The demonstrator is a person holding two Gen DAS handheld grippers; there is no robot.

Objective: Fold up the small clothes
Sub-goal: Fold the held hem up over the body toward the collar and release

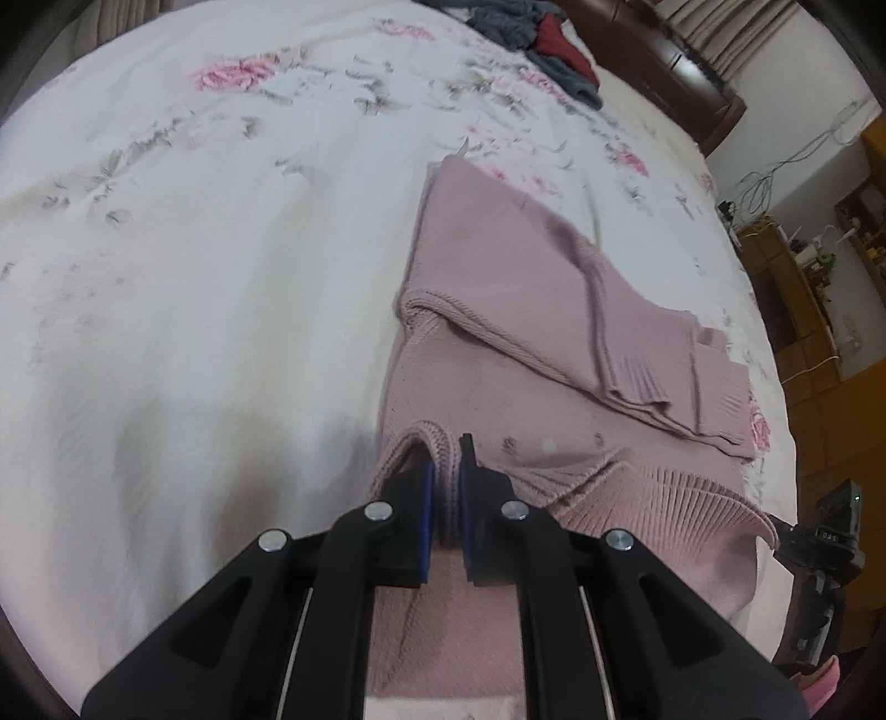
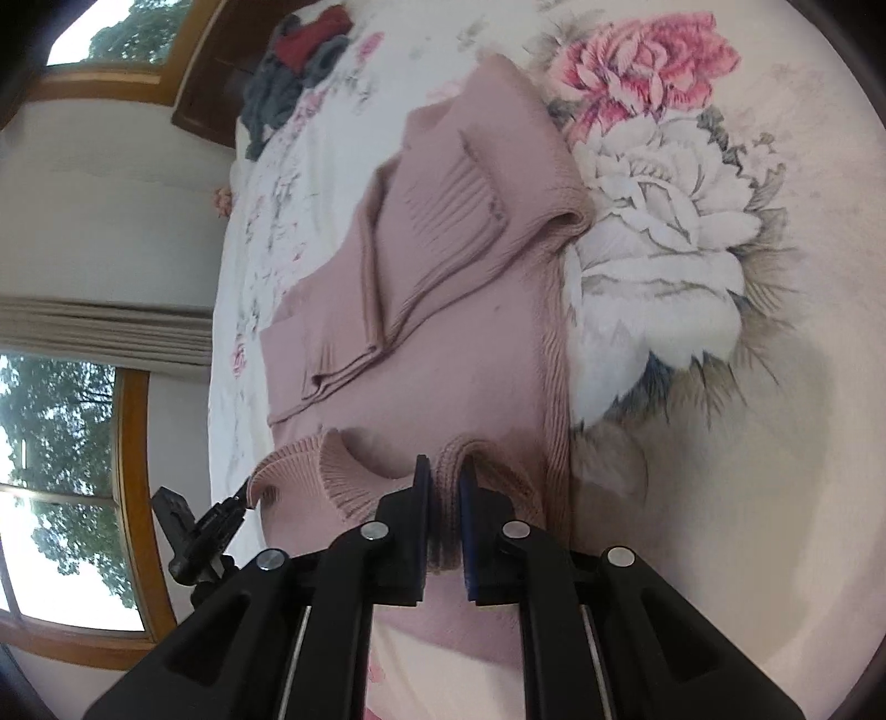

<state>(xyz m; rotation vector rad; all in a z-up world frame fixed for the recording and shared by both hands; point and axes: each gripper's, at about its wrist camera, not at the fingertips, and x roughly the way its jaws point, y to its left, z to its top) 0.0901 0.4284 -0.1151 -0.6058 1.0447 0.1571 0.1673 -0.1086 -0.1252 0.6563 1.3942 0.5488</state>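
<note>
A pink knit sweater (image 1: 498, 354) lies on the floral bedsheet (image 1: 194, 249), both sleeves (image 1: 637, 354) folded across its body. My left gripper (image 1: 446, 471) is shut on a raised fold of the sweater's near edge, the knit pinched between its blue pads. In the right wrist view the same sweater (image 2: 443, 332) stretches away from me, and my right gripper (image 2: 443, 482) is shut on its ribbed near edge beside the neckline (image 2: 354, 476). Each view catches the other gripper at the sweater's far corner: the right gripper (image 1: 778, 531) and the left gripper (image 2: 241, 501), both pinching knit.
A pile of grey and red clothes (image 1: 531, 39) sits at the far end of the bed, near a dark wooden headboard (image 1: 664, 66). The bed's edge runs along the right, with wooden furniture (image 1: 803, 310) beyond. Windows (image 2: 66, 487) and a curtain (image 2: 105, 332) are beside the bed.
</note>
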